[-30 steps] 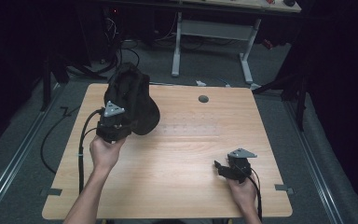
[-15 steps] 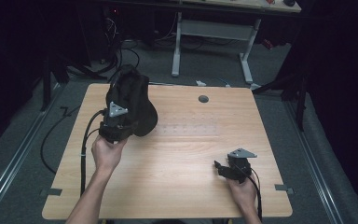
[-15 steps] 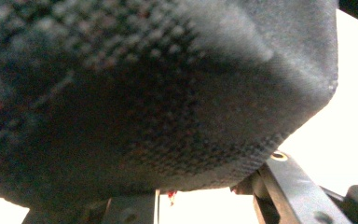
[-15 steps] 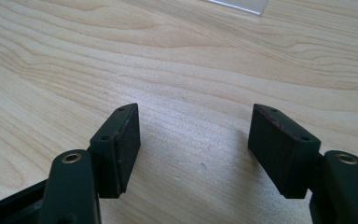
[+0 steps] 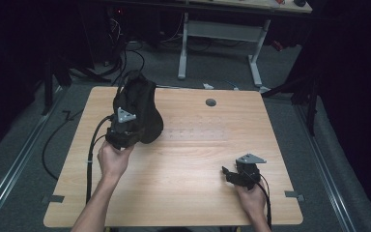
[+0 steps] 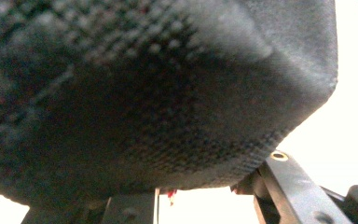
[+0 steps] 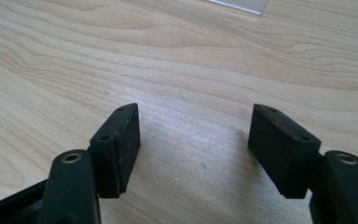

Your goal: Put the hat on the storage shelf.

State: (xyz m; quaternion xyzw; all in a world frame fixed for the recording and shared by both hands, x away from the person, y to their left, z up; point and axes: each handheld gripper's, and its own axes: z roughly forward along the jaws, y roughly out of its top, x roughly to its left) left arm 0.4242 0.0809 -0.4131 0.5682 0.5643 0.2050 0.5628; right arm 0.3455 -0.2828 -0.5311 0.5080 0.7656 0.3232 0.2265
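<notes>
- Black woven fabric of a bag (image 5: 140,108) stands at the far left part of the wooden table (image 5: 193,159).
- The left gripper (image 5: 125,126) is pressed against the bag; I cannot tell how its jaws stand.
- The right gripper (image 5: 233,174) rests near the right front edge, jaws wide apart, holding nothing.

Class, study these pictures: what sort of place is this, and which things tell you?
Probably a lab or workshop: a light wooden table on grey carpet, cables across the floor, a white-framed workbench behind, and dark surroundings.
</notes>
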